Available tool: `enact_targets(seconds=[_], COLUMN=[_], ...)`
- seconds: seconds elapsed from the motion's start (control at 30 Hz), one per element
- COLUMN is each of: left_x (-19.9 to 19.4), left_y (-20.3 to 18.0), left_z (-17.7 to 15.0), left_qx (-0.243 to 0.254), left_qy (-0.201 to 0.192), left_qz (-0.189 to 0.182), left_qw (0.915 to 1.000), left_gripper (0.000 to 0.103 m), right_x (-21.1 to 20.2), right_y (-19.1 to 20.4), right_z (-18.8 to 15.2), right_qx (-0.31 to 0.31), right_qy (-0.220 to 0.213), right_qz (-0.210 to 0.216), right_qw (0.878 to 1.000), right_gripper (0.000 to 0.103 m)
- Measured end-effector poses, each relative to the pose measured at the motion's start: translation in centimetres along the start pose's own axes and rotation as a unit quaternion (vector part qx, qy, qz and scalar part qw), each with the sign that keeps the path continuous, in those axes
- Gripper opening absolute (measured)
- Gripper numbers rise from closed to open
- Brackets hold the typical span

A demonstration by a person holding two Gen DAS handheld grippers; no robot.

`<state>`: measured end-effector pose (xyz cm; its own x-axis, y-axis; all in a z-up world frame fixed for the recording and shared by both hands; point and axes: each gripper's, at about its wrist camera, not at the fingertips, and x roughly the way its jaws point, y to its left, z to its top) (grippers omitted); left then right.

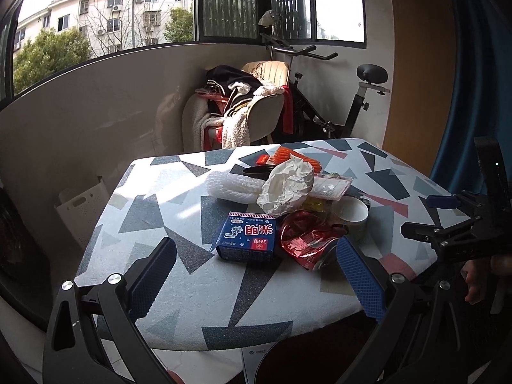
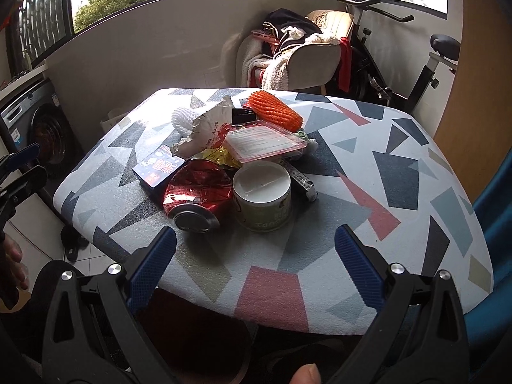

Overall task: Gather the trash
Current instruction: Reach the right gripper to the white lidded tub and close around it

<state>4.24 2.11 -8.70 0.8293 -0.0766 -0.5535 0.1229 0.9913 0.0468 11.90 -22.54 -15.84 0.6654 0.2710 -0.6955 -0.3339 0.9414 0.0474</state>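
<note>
A pile of trash lies mid-table on a geometric-patterned cloth (image 1: 160, 211) (image 2: 368, 160). It includes a blue milk carton (image 1: 246, 236) (image 2: 158, 169), a crushed red can (image 1: 307, 240) (image 2: 195, 198), a white paper cup (image 1: 350, 212) (image 2: 262, 195), crumpled white paper (image 1: 288, 185) (image 2: 208, 131), a white foam net (image 1: 233, 187), an orange foam net (image 2: 275, 110) and a pink plastic tray (image 2: 265, 144). My left gripper (image 1: 254, 275) is open and empty, just short of the carton and can. My right gripper (image 2: 256, 268) is open and empty, in front of the cup; it also shows in the left wrist view (image 1: 448, 220).
A chair heaped with clothes (image 1: 243, 108) (image 2: 294, 51) and an exercise bike (image 1: 345, 96) (image 2: 409, 64) stand behind the table. A white bin (image 1: 80, 211) sits on the floor to the left. A washing machine (image 2: 38, 128) is at the left wall.
</note>
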Motion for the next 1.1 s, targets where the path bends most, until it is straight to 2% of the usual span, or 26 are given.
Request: enact_targets(seconds=[0.1, 0.23, 0.27, 0.3, 0.37, 0.57, 0.77, 0.93, 1.1], left_x=[1.4, 3.0, 3.3, 3.6, 4.2, 5.3, 5.7, 5.8, 6.1], left_y=[0.2, 0.9, 1.1, 1.4, 1.8, 2.5, 2.0, 1.6, 1.5], left_z=[-0.7, -1.1, -1.1, -1.1, -1.2, -1.6, -1.6, -1.3, -1.1], left_qx=[0.007, -0.001, -0.006, -0.011, -0.023, -0.037, -0.036, -0.046, -0.061], left_qy=[0.014, 0.028, 0.031, 0.033, 0.038, 0.049, 0.053, 0.055, 0.058], left_qz=[0.022, 0.036, 0.035, 0.033, 0.028, 0.031, 0.015, -0.001, -0.021], left_qw=[0.9996, 0.9990, 0.9989, 0.9989, 0.9986, 0.9976, 0.9978, 0.9974, 0.9963], left_gripper=[0.098, 0.098, 0.098, 0.098, 0.098, 0.098, 0.098, 0.097, 0.094], right_x=[2.4, 6.2, 7.3, 8.3, 10.0, 13.1, 13.6, 11.8, 10.1], right_y=[-1.1, -1.9, -1.9, -1.9, -2.0, -2.0, -1.9, -1.7, -3.2], right_z=[0.2, 0.7, 0.8, 1.0, 1.2, 2.1, 2.6, 1.8, 0.2], right_qx=[0.013, 0.022, 0.022, 0.023, 0.033, 0.065, 0.069, 0.033, 0.050], right_qy=[0.011, 0.031, 0.038, 0.044, 0.054, 0.064, 0.065, 0.066, 0.064], right_qz=[-0.002, 0.017, 0.026, 0.034, 0.053, 0.073, 0.075, 0.065, 0.058], right_qw=[1.000, 0.999, 0.999, 0.998, 0.997, 0.993, 0.993, 0.995, 0.995], right_gripper=[0.097, 0.097, 0.095, 0.087, 0.079, 0.078, 0.077, 0.076, 0.076])
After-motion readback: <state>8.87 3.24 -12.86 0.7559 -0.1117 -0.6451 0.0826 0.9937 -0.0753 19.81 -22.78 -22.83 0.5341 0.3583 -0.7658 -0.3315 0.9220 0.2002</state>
